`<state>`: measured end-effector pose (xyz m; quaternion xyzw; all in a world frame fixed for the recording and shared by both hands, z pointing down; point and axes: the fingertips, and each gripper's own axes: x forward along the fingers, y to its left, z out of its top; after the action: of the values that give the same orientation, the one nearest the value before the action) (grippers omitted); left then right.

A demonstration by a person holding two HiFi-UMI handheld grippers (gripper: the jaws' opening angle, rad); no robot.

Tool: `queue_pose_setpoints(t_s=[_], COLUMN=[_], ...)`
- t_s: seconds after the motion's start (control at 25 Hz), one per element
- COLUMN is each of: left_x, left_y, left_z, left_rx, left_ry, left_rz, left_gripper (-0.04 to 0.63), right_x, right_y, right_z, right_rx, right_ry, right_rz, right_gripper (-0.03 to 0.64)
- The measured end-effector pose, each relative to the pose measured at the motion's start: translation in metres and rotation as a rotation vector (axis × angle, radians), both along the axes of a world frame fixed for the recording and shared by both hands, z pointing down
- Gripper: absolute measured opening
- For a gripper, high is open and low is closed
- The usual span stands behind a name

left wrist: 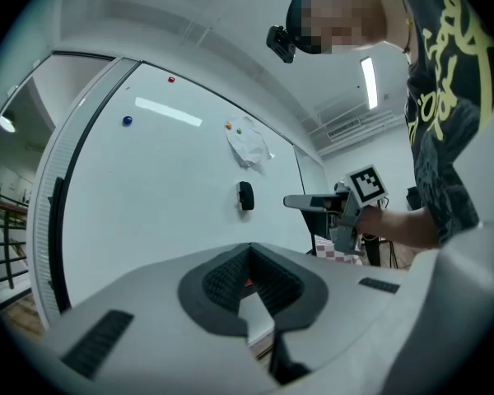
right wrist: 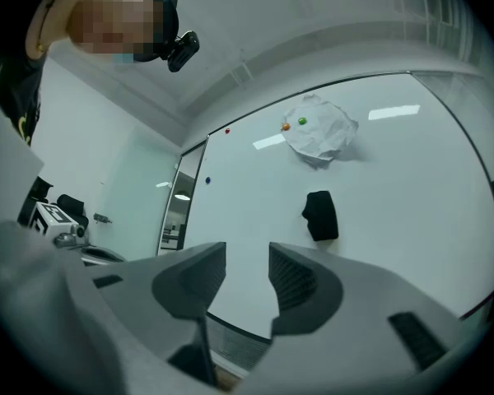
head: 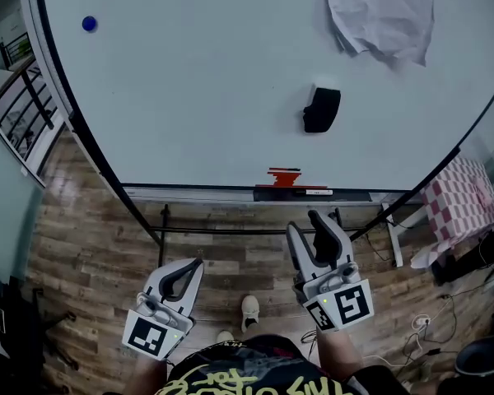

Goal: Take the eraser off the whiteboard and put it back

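Left hand-held gripper (head: 185,271): jaws together, empty, held low and aside, it seems idle.
Right hand-held gripper (head: 306,225): jaws apart, nothing between them, aimed toward the eraser, probably to prepare the grasp.
Tray (head: 346,192): a red thing, maybe a marker, lies there; not in the way.
Eraser (head: 322,109): black, stuck on the whiteboard (head: 189,81), well apart from both.
Crumpled paper (head: 379,11): above the eraser, not touching.

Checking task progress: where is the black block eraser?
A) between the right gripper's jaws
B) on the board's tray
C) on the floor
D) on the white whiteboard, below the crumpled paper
D: the black block eraser clings to the white whiteboard below the crumpled paper, while the right gripper stands off with empty, parted jaws.
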<state>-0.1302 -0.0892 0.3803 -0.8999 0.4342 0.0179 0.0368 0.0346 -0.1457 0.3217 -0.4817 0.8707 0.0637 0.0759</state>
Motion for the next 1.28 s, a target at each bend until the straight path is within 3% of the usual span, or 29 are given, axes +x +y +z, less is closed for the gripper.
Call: queue_pose_setpoints(t_s=[0.36, 0.48, 0.68, 0.8, 0.92, 1.08, 1.28], left_x=[-0.006, -0.007, -0.008, -0.004, -0.004, 0.000, 0.004], left_y=[0.017, 0.024, 0.034, 0.040, 0.047, 0.055, 0.060], left_z=[-0.001, -0.003, 0.001, -0.004, 0.005, 0.005, 0.009], left_rx=[0.011, 0.036, 0.015, 0.076, 0.019, 0.060, 0.002], left_ry=[0.002, -0.012, 0.008, -0.006, 0.009, -0.035, 0.012], left_rz=[0.004, 0.013, 0.005, 0.028, 0.015, 0.052, 0.038], left_gripper=[0.003, 0.003, 0.003, 0.003, 0.003, 0.003, 0.003], right_x=[-0.016, -0.022, -0.029, -0.033, -0.035, -0.038, -0.038], right_y=[0.038, 0.046, 0.063, 0.072, 0.082, 0.095, 0.105], right_z=[0.008, 0.016, 0.026, 0.030, 0.033, 0.037, 0.041], right_rx=[-0.005, -0.021, -0.040, -0.043, -0.047, -0.052, -0.061], right_ry=[0.002, 0.005, 0.013, 0.023, 0.017, 0.011, 0.029], right_rz=[-0.053, -0.070, -0.101, -0.123, -0.137, -0.144, -0.154], right_gripper=[0.058, 0.051, 0.032, 0.023, 0.020, 0.020, 0.017])
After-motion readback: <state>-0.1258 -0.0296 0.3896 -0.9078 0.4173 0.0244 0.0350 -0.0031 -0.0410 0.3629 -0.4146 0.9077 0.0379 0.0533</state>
